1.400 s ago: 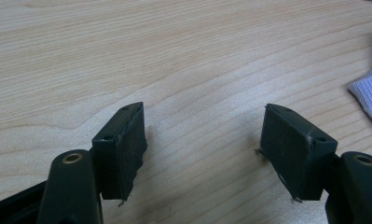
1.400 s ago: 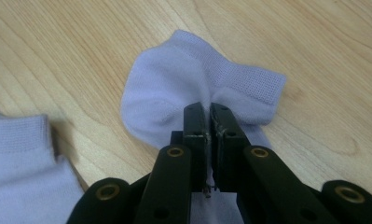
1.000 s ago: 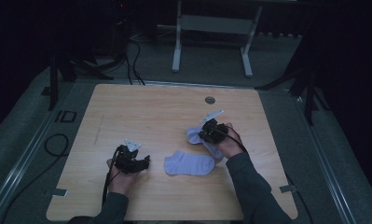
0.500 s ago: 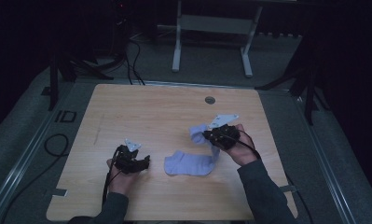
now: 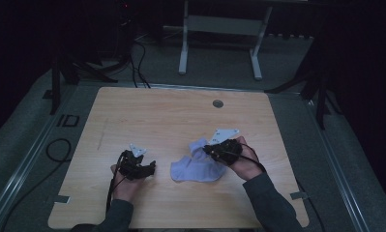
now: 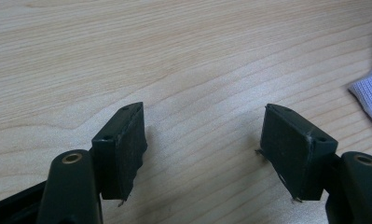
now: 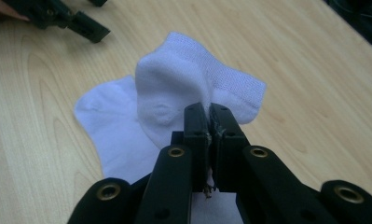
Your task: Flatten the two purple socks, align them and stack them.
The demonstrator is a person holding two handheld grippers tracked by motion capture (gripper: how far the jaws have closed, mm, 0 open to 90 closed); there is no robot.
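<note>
My right gripper (image 7: 208,122) is pressed together on a fold of the white sock (image 7: 174,93), pinching the cloth so that this part stands up from the bench (image 7: 291,56) like a small hump. Whether there is one sock or two lying together, I cannot tell: a flat pale piece spreads under the lifted part toward 8 o'clock in the right gripper view, and the gripper body covers the place where they meet. In the high view the sock (image 5: 195,166) lies right of the centre of the bench (image 5: 171,116), toward its near edge, and my right gripper (image 5: 215,150) stands at its 2 o'clock corner, with my hand behind it. The room is dark there, so the folds are hard to make out.

My left gripper (image 6: 202,144) is spread wide over bare wood, holding nothing. In its view, only a corner of the sock (image 6: 368,95) comes in at 3 o'clock, cut off by the picture edge. In the high view the left gripper (image 5: 149,166) rests at 9 o'clock from the sock, apart from it.
</note>
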